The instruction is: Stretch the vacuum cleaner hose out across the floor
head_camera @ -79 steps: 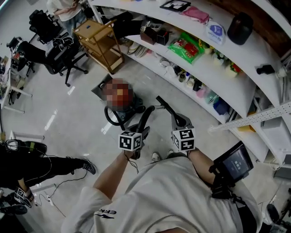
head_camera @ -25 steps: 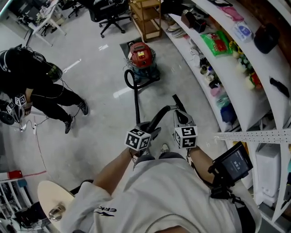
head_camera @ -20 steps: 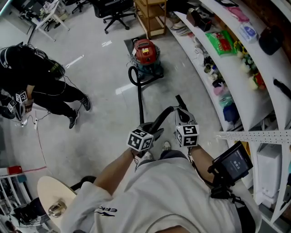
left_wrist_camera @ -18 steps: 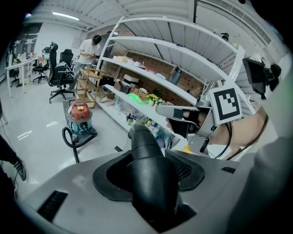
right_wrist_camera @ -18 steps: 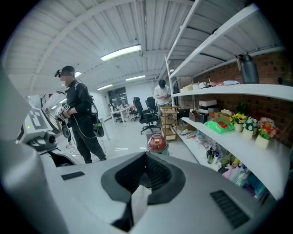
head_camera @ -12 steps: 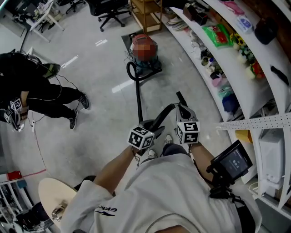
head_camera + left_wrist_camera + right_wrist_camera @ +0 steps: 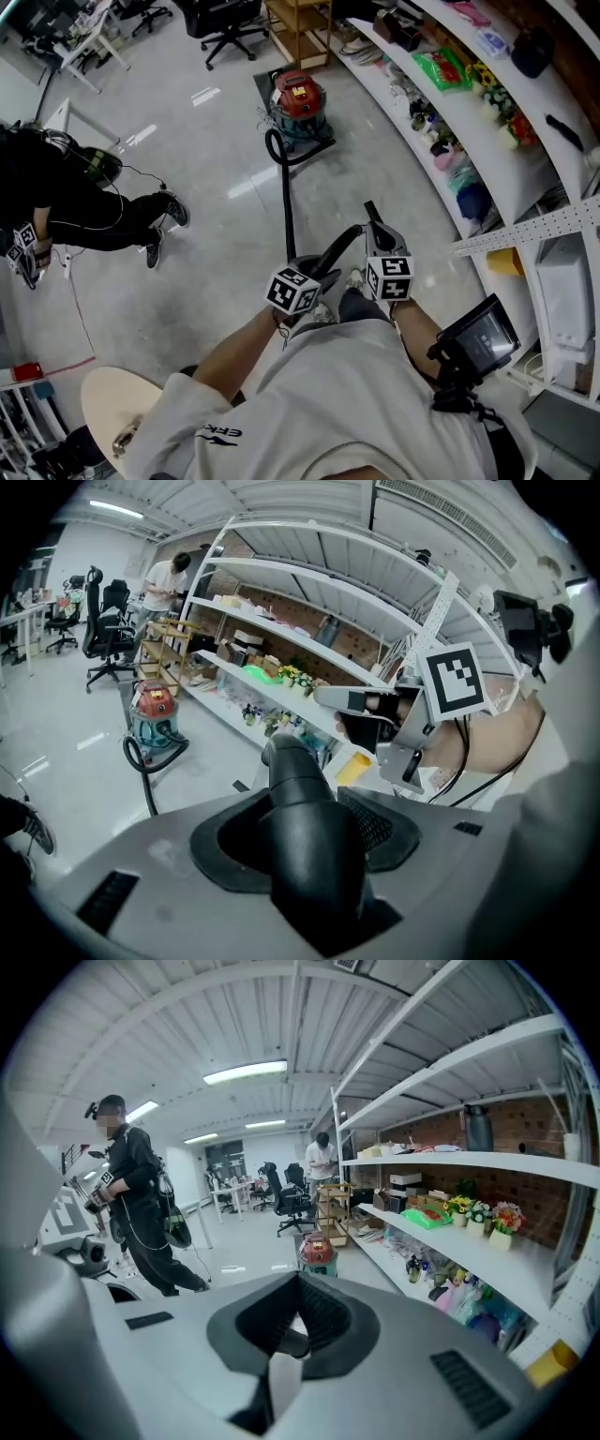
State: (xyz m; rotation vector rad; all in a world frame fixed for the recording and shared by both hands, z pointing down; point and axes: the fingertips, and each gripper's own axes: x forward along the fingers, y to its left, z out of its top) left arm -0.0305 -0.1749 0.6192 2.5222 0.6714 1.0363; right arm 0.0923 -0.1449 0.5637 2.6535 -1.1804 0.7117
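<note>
The red-topped vacuum cleaner (image 7: 296,99) (image 7: 154,716) (image 7: 318,1250) stands on the floor far ahead. Its black hose (image 7: 285,199) (image 7: 144,782) loops at the machine, then runs almost straight back to my hands. My left gripper (image 7: 313,272) (image 7: 300,803) is shut on the hose's thick black end tube (image 7: 302,846). That tube curves up to my right gripper (image 7: 377,234) (image 7: 298,1281), which is shut on its thin black tip (image 7: 369,208). The right gripper (image 7: 373,705) also shows in the left gripper view, just beyond the tube.
Long white shelves (image 7: 469,112) with bottles and packets line the right side. A person in black (image 7: 66,202) (image 7: 136,1213) stands at the left with cables on the floor. A wooden cart (image 7: 300,28) and office chairs stand behind the vacuum. A round table (image 7: 117,408) is at bottom left.
Both grippers have drawn back from the vacuum together, still gripping the hose end. The vacuum now looks farther off and the hose's straight stretch is longer.
</note>
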